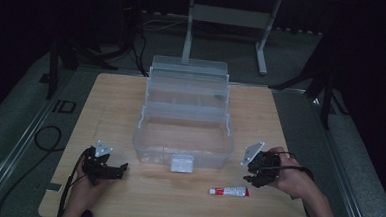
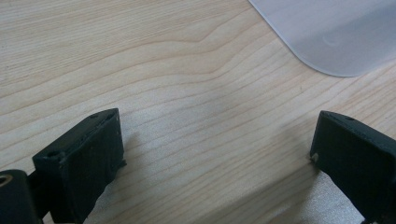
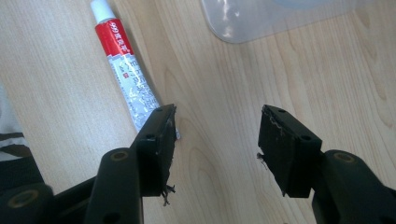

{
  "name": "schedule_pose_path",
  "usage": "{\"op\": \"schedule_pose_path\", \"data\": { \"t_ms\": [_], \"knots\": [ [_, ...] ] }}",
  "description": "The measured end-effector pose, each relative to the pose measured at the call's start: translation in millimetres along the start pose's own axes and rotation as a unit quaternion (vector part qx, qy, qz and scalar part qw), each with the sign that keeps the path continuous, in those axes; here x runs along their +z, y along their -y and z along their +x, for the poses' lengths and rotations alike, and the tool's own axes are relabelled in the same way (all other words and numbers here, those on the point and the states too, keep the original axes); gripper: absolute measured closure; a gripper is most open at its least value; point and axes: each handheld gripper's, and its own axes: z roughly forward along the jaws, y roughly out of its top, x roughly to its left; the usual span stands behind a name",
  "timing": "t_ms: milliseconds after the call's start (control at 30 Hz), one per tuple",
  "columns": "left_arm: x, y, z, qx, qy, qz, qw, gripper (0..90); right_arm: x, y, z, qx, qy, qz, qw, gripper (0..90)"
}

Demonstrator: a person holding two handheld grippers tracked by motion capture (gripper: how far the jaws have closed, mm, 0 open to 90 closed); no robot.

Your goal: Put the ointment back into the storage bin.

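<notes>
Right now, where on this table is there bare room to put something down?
Bare wood runs down both sides of the clear plastic box, and between the left gripper and the box's latch. The front right is crowded: the tube lies beside the right gripper.

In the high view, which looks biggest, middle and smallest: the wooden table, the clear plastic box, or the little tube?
1. Wooden table, biggest.
2. Clear plastic box, middle.
3. Little tube, smallest.

Right gripper beside tube
</notes>
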Motion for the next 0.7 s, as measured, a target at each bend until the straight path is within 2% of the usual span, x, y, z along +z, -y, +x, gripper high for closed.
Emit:
{"op": "schedule_pose_path", "data": {
  "t_ms": [700],
  "knots": [
    [0.0,0.0,0.0,0.000,0.000,0.000,1.0000,3.1,11.5,-23.0,9.9,-0.039,-0.020,0.024,0.9988,49.8]
  ]
}}
